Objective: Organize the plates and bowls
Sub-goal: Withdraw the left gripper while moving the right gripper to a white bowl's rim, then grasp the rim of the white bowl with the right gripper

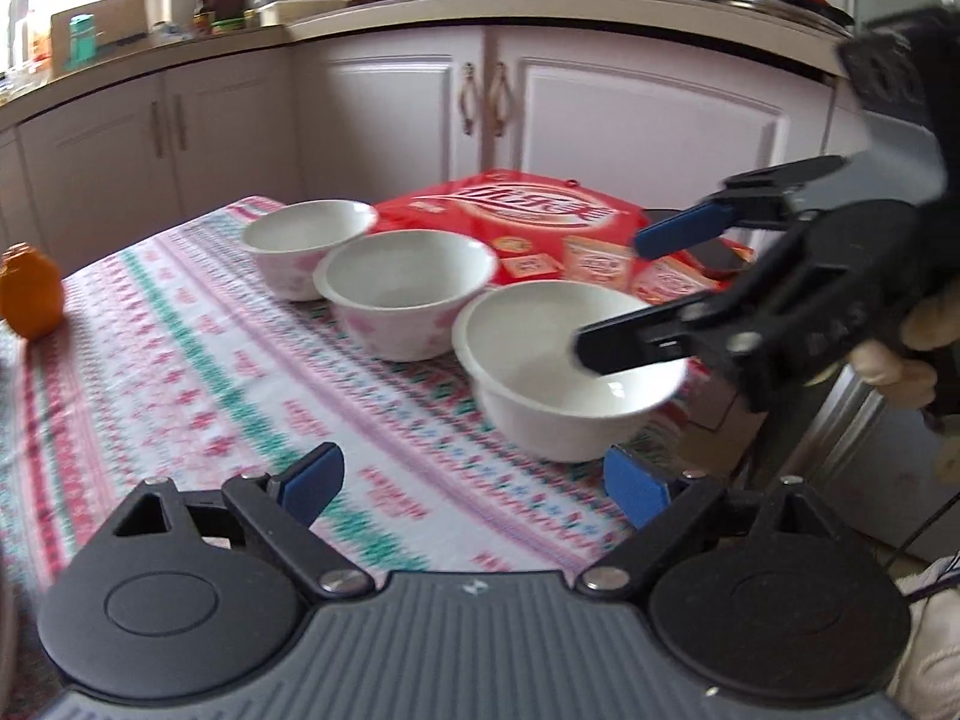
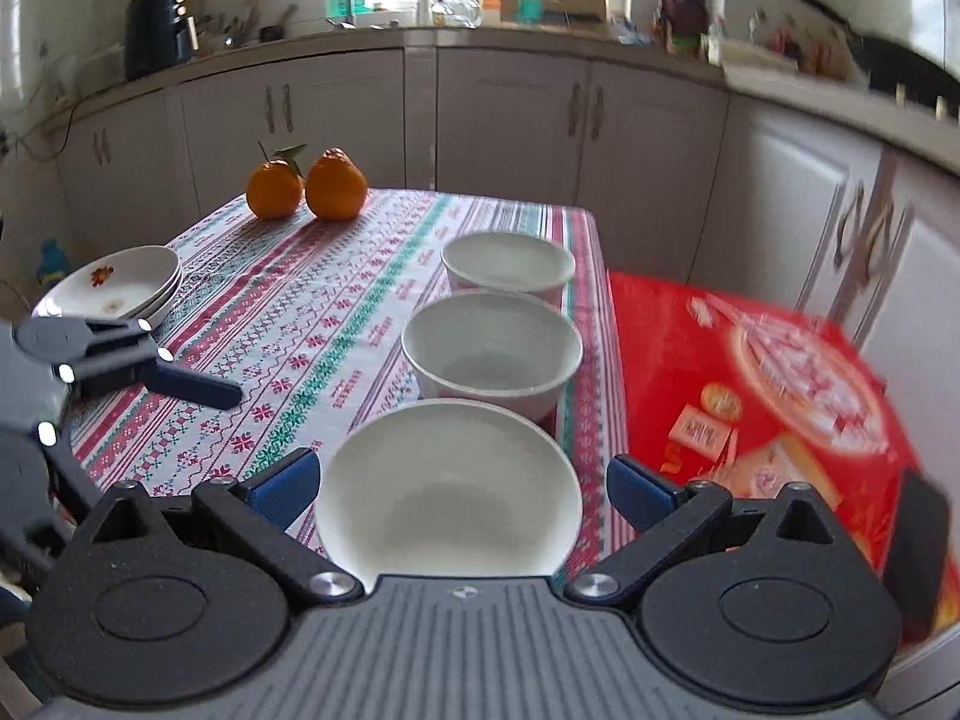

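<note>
1. Blurred cupboards (image 2: 870, 228) at right – detail unreadable; red box (image 2: 768, 372) cut off.
2. Patterned cloth (image 2: 312, 324) covers table; kitchen counter (image 2: 420, 39) behind.
3. Three white bowls (image 2: 492, 354) in a row, all empty; stacked plates (image 2: 114, 288) well apart.
4. Left gripper (image 1: 474, 480) – jaws wide, holding nothing.
5. Right gripper (image 2: 462, 486) – jaws wide, flanking nearest bowl (image 2: 450, 492), not touching.

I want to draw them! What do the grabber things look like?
Each gripper, left and right, has a ribbed grey body, two round black discs, black linkage arms with silver bolts, and blue-padded fingers. The hand holding the right one seems to wear a pale glove.
</note>
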### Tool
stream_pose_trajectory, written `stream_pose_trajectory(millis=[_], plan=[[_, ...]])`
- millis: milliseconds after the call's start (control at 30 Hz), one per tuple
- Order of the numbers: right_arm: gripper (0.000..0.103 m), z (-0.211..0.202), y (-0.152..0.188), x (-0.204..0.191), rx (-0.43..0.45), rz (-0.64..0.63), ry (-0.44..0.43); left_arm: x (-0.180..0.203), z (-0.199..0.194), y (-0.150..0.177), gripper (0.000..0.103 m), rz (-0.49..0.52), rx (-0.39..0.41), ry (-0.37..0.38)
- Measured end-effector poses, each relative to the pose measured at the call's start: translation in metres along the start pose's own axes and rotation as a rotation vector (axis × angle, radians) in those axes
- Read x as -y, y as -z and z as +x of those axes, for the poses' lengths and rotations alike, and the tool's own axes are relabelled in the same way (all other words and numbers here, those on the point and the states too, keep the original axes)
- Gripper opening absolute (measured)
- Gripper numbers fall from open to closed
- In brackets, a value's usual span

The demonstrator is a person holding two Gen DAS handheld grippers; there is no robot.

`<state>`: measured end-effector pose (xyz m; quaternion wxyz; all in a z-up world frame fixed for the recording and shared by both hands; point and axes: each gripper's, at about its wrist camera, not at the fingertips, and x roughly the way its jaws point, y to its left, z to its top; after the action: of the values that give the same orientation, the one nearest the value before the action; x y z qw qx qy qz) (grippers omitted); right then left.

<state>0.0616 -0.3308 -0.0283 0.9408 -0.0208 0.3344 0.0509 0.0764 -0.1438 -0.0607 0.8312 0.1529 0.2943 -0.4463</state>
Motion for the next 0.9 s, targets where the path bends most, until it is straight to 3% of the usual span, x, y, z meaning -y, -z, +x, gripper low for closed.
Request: stream_pose_trajectory(millis=[267,567,633,900], plan=[[0.100,0.018,0.005,0.014,-0.047,0.072,-0.058,0.024,0.024,-0.007,0.093,0.062,0.008,0.035],[0.086,0.029,0.002,0.031,-0.090,0.125,-0.118,0.027,0.031,-0.009,0.090,0.044,0.021,0.071],[0.084,0.032,0.001,0.033,-0.102,0.127,-0.122,0.028,0.032,-0.009,0.084,0.044,0.022,0.075],[0.079,0.038,-0.002,0.038,-0.127,0.133,-0.143,0.027,0.033,-0.010,0.082,0.034,0.030,0.083]])
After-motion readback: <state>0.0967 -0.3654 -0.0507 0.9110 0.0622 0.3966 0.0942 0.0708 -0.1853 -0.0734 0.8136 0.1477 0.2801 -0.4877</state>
